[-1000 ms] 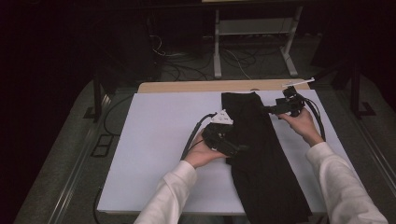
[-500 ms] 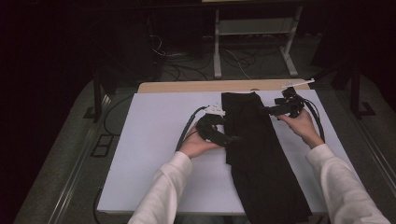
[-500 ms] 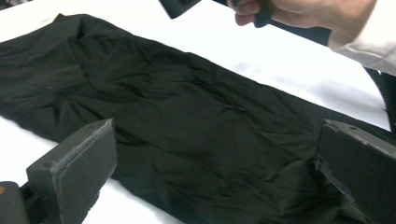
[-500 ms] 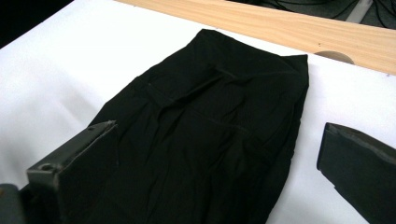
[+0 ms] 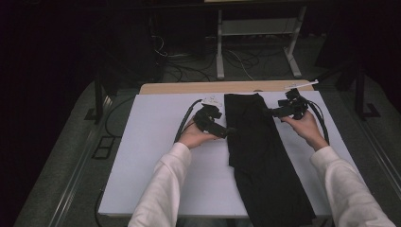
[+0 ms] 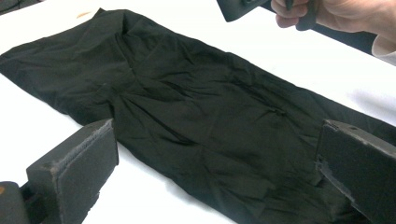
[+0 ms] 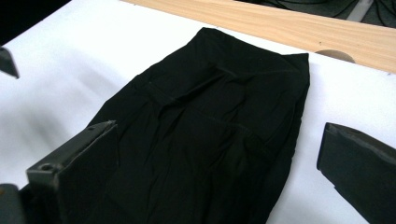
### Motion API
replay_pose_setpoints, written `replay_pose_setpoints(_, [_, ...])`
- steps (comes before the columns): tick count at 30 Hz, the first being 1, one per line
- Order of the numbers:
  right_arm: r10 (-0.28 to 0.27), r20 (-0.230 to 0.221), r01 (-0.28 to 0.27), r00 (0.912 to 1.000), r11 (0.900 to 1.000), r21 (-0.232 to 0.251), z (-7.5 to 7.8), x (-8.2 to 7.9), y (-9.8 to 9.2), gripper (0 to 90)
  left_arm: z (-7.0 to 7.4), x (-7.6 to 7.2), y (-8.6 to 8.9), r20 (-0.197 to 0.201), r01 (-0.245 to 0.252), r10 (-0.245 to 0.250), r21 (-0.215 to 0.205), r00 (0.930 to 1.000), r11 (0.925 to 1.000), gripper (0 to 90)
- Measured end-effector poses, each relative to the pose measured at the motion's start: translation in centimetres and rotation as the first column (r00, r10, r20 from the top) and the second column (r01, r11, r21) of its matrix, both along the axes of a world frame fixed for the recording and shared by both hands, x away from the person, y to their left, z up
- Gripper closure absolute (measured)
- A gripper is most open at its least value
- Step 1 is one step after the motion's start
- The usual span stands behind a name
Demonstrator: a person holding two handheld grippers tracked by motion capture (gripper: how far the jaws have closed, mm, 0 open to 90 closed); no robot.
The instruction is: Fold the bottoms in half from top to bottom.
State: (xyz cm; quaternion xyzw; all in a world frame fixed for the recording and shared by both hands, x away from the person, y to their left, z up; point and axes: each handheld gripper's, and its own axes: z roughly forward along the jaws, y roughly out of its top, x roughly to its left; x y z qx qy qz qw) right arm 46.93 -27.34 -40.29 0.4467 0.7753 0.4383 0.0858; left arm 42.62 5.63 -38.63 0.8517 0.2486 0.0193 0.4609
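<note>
Your white table (image 5: 156, 156) takes up the middle of the high view, with a bare wooden strip (image 5: 189, 88) along its far edge. The black garment (image 5: 257, 151) lies flat on it, running from the upper centre of the frame down to the lower right, where its end hangs past the near edge. Your left gripper (image 5: 230, 132) sits just left of the cloth at mid-frame, tips at its edge; in the left gripper view its jaws stand wide apart with nothing between them. Your right gripper (image 5: 267, 111) hovers at the cloth's upper right edge, jaws likewise spread and empty
</note>
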Motion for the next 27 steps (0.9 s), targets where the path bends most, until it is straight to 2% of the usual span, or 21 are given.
replay_pose_setpoints(5, [-0.005, 0.000, 0.005, 1.0000, 1.000, 0.002, -0.1, 0.1, -0.2, 0.0, 0.7, 0.9, 0.1, 0.013, -0.002, 0.002, 0.005, 0.9999, 1.0000, 0.0])
replay_pose_setpoints(10, [-0.013, 0.001, 0.013, 0.9999, 1.000, 0.010, -0.1, 0.1, -0.5, 0.0, 1.1, 1.7, 0.3, 0.009, -0.006, 0.006, 0.004, 0.9999, 1.0000, 0.0])
replay_pose_setpoints(13, [-0.024, -0.003, 0.024, 0.9997, 1.000, 0.005, -0.3, 0.2, -0.6, 0.0, 0.8, 2.4, 0.3, -0.017, -0.008, 0.008, -0.017, 0.9998, 0.9998, 0.0])
replay_pose_setpoints(16, [-0.024, -0.011, 0.024, 0.9996, 1.000, 0.009, -0.4, 0.2, -0.5, 0.0, 0.1, 3.1, 0.4, -0.037, -0.022, 0.021, -0.012, 0.9991, 0.9997, 0.0])
replay_pose_setpoints(22, [-0.030, -0.011, 0.030, 0.9995, 1.000, 0.002, -0.6, 0.1, -0.4, 0.0, -1.2, 4.2, 0.8, -0.065, -0.085, 0.083, -0.034, 0.9944, 0.9958, 0.0])
replay_pose_setpoints(27, [-0.039, -0.019, 0.039, 0.9991, 0.999, -0.010, -1.0, 0.1, -0.4, 0.0, -1.9, 4.6, 0.7, -0.066, -0.127, 0.124, -0.042, 0.9901, 0.9911, 0.0])
